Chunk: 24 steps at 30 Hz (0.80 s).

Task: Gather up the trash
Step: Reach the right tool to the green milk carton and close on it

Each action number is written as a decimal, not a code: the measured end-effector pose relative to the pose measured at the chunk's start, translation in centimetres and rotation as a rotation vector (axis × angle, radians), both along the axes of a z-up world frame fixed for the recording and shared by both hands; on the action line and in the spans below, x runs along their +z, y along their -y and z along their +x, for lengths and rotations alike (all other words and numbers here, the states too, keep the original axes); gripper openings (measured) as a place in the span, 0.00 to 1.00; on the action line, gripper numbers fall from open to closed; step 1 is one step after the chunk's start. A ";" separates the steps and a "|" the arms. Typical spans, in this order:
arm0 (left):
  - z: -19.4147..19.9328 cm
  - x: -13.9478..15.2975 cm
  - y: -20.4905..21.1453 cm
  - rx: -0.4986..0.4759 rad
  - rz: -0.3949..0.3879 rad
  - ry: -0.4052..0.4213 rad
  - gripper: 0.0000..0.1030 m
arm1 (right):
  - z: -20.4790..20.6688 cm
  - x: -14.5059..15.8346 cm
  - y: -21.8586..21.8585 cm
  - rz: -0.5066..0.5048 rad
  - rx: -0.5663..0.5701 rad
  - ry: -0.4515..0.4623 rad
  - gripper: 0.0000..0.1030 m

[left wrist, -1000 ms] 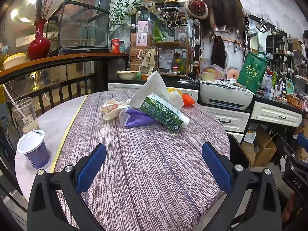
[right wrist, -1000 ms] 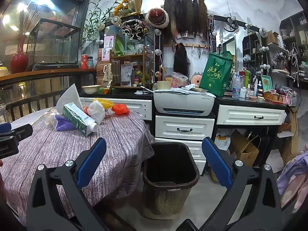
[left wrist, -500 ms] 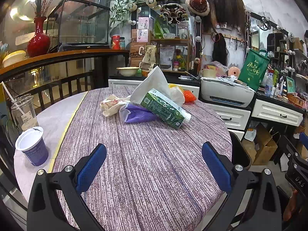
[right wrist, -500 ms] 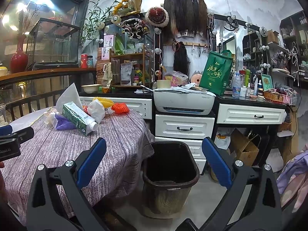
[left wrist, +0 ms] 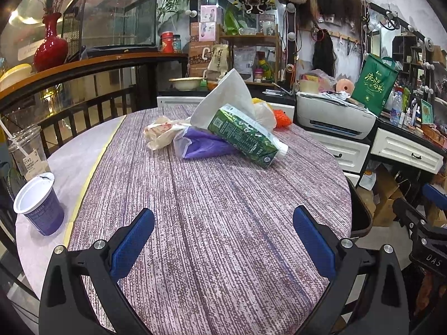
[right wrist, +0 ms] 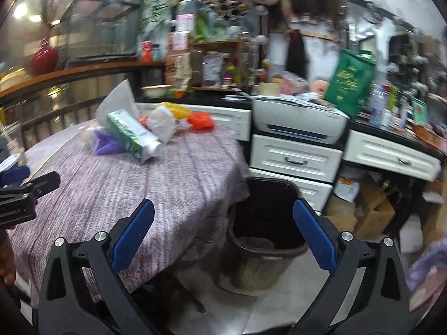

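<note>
Nothing is picked up yet. The left gripper (left wrist: 223, 240) hangs low in its frame with fingers spread wide and empty, over the bare striped cloth of the round worktop (left wrist: 223, 209). The trash pile sits at upper centre — a green carton (left wrist: 245, 135) lying tilted on a purple bag (left wrist: 201, 146), with white wrappers (left wrist: 160, 132) beside it. The right gripper (right wrist: 223, 240), fingers likewise apart and empty, faces the dark bin (right wrist: 265, 223) on the floor beside the worktop. The carton looks the best first grasp — approach across its narrow sides, clamp mid-body, and lift clear before the loose bags snag.
</note>
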State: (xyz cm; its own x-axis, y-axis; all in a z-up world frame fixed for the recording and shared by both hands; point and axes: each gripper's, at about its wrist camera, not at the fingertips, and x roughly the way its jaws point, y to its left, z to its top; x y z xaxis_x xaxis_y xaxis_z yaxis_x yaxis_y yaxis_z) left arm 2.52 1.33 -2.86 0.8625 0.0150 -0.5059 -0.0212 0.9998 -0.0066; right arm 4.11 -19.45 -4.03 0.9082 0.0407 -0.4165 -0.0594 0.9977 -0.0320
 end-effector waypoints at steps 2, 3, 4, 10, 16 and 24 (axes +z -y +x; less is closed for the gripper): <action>0.4 -0.1 -0.4 0.006 -0.002 -0.016 0.95 | 1.1 -0.1 -0.5 -0.022 0.023 -0.013 0.95; 0.7 -0.2 -0.5 0.007 -0.003 -0.024 0.95 | 1.7 -0.2 -0.7 -0.023 0.044 -0.027 0.95; 0.9 -0.2 -0.7 0.002 -0.006 -0.036 0.95 | 2.4 -0.3 -1.0 -0.017 0.072 -0.043 0.95; 2.2 -0.4 -1.4 0.003 -0.005 -0.079 0.95 | 7.3 -0.8 -2.4 0.022 0.182 -0.174 0.95; 4.2 -0.6 -2.3 -0.008 -0.014 -0.136 0.95 | 10.7 -0.4 -4.4 -0.028 0.288 -0.235 0.95; 7.6 -0.1 -4.4 -0.029 -0.050 -0.203 0.95 | 15.4 0.9 -8.7 -0.100 0.481 -0.231 0.95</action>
